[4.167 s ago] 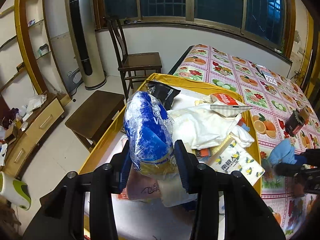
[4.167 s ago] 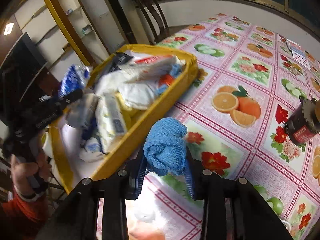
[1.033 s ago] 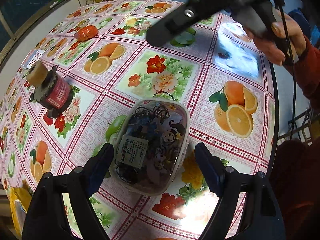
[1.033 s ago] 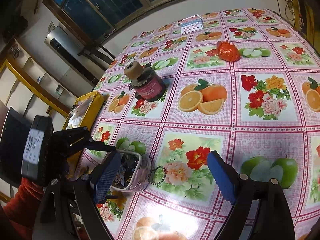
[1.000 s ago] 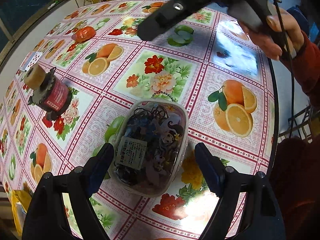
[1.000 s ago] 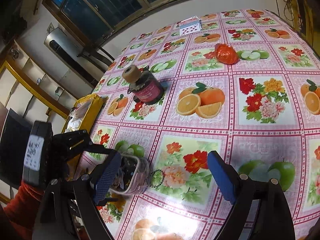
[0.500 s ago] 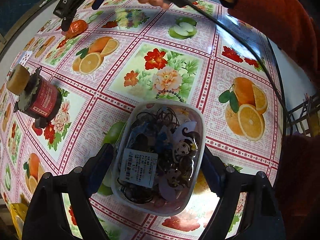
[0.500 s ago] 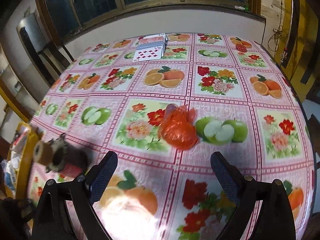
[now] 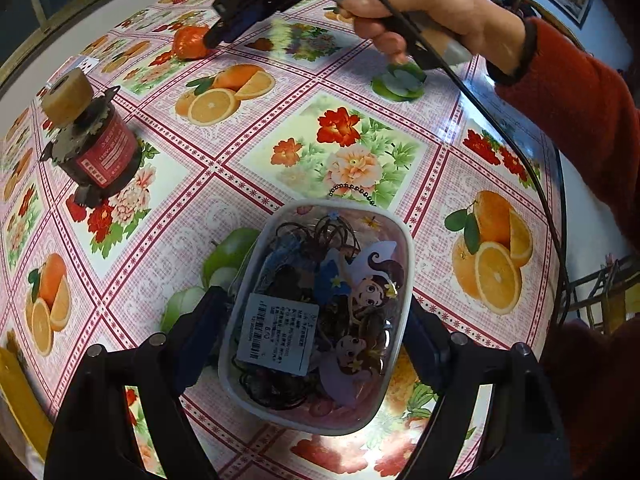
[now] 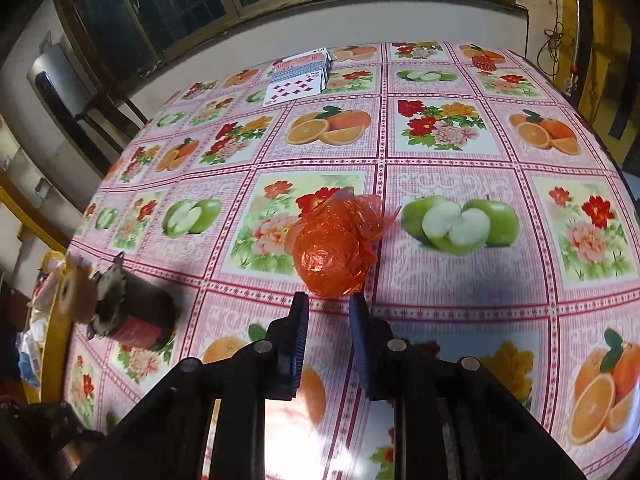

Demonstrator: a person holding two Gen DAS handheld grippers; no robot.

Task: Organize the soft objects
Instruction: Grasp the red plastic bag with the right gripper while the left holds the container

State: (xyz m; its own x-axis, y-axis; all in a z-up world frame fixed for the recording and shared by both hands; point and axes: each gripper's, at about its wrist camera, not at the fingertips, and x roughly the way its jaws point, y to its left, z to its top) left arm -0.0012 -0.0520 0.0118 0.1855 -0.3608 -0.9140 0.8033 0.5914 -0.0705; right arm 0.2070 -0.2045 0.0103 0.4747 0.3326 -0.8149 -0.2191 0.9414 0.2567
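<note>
A clear plastic pouch [image 9: 320, 320] stuffed with hair ties and a cartoon card lies on the fruit-print tablecloth. It sits between the fingers of my open left gripper [image 9: 314, 324], which flank its two sides. A crumpled orange plastic bag ball [image 10: 332, 252] rests further along the table. My right gripper [image 10: 328, 300] is right at its near edge, fingers drawn close with a narrow gap and nothing clearly held. In the left wrist view a hand [image 9: 432, 12] holds the right gripper [image 9: 216, 36], whose tip meets the orange ball [image 9: 188, 42].
A dark spool-like can with a red label [image 9: 92, 148] stands left of both grippers, blurred in the right view [image 10: 120, 312]. Playing cards [image 10: 300, 76] are spread at the far edge. The yellow tray [image 10: 52, 340] is at the far left. The table's rim [image 9: 560, 200] runs close on the right.
The left gripper has slid forward so the pouch is deeper between its fingers. The right gripper moved up to the orange bag and its fingers narrowed from wide apart.
</note>
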